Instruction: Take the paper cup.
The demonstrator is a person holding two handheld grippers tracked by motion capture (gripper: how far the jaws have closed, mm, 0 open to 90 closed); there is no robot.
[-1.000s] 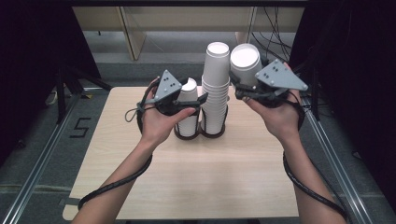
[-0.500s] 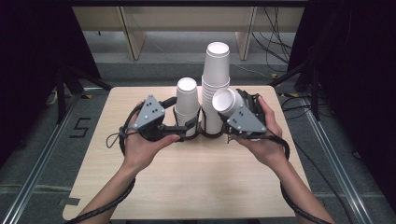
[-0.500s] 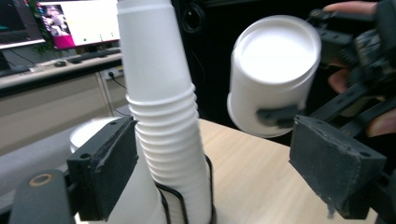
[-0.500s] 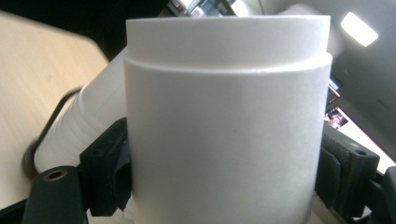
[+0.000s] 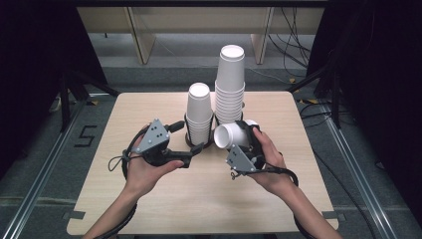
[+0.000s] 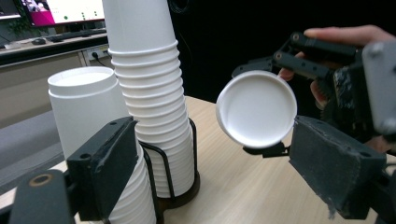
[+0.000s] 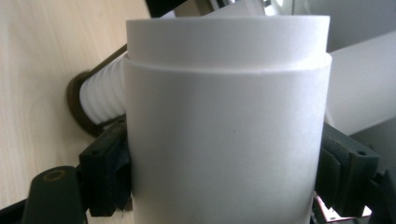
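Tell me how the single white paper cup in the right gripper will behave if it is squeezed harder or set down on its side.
The paper cup looks thin-walled and hollow, so it is probably very light and would likely dent under a harder squeeze from the right gripper. Its round, tapered wall suggests it would roll in a curve if laid sideways on the table.

We are looking at a pale wooden tabletop (image 5: 149,107) standing on grey floor (image 5: 45,164); at twelve o'clock a light wooden bench (image 5: 199,20) is standing, cables (image 5: 298,30) are trailing at one o'clock, darkness is flanking both sides.
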